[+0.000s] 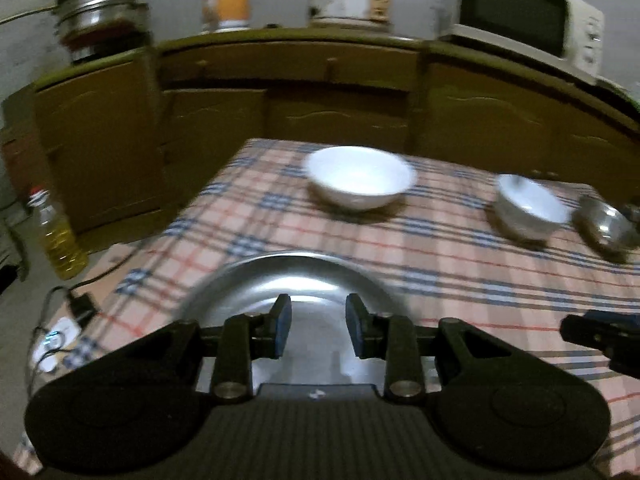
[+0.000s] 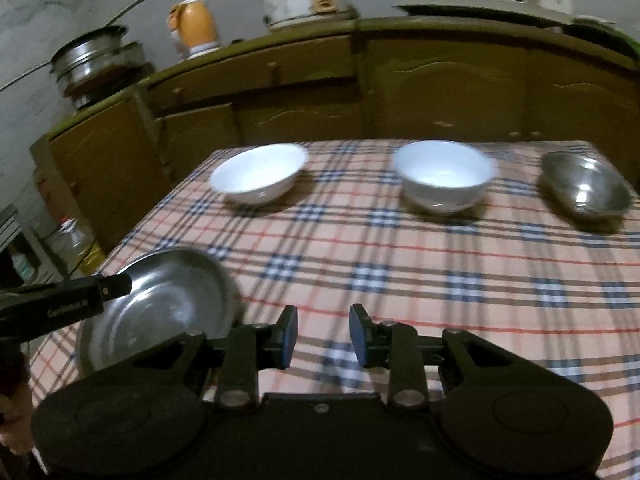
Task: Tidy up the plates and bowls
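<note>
Both claws narrowly parted, empty, left claw (image 1: 318, 326) above shiny, shallow steel plate (image 1: 256, 284)

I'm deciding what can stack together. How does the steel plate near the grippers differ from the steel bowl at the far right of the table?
The steel plate is wide and shallow; the steel bowl is smaller across and deeper. The steel plate lies at the near left corner of the checked tablecloth; the steel bowl sits far right, beside a white bowl. Both are shiny metal, upright and look empty.
</note>
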{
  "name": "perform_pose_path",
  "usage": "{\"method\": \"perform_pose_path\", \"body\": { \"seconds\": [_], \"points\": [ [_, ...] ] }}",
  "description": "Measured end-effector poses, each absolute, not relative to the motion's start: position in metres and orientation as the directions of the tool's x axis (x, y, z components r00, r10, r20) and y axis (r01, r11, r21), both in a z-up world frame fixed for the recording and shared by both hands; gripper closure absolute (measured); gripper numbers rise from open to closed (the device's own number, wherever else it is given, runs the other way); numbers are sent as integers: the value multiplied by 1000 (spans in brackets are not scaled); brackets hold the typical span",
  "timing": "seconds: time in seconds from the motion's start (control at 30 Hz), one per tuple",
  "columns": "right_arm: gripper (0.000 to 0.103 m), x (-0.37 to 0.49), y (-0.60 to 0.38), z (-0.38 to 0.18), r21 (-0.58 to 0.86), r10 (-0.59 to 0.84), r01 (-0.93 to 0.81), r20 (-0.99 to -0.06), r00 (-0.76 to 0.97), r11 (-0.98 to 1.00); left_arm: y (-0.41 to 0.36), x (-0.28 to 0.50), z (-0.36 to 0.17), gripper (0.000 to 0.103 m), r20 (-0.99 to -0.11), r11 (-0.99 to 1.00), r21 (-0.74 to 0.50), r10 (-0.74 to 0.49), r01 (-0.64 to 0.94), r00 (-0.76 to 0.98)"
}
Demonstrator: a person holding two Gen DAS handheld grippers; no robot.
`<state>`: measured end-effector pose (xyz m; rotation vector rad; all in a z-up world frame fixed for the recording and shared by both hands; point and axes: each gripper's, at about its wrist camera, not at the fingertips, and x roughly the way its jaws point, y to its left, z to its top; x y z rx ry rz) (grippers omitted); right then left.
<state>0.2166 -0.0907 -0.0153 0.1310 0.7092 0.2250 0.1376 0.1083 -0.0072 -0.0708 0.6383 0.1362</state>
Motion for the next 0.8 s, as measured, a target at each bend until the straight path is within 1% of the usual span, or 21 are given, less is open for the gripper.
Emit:
{"method": "perform_pose_path", "body": {
  "seconds": [0.33, 0.6, 0.7, 0.8],
  "points": [
    [66, 192, -177, 2, 193, 143, -30, -607, 781, 981, 14, 156, 7, 71, -590, 999, -42, -42, 22, 806],
    [64, 178, -242, 7, 204, 61, 77, -595, 801, 976, -43, 178, 10, 71, -598, 992, -42, -118, 116, 793],
    [64, 178, -268, 9, 208, 24, 122, -589, 808, 970, -61, 193, 11, 71, -603, 988, -60, -148, 141, 784],
    [62, 180, -294, 10, 210, -15, 169, -586, 810, 963, -81, 210, 11, 70, -602, 984, -64, -169, 164, 780]
  ]
}}
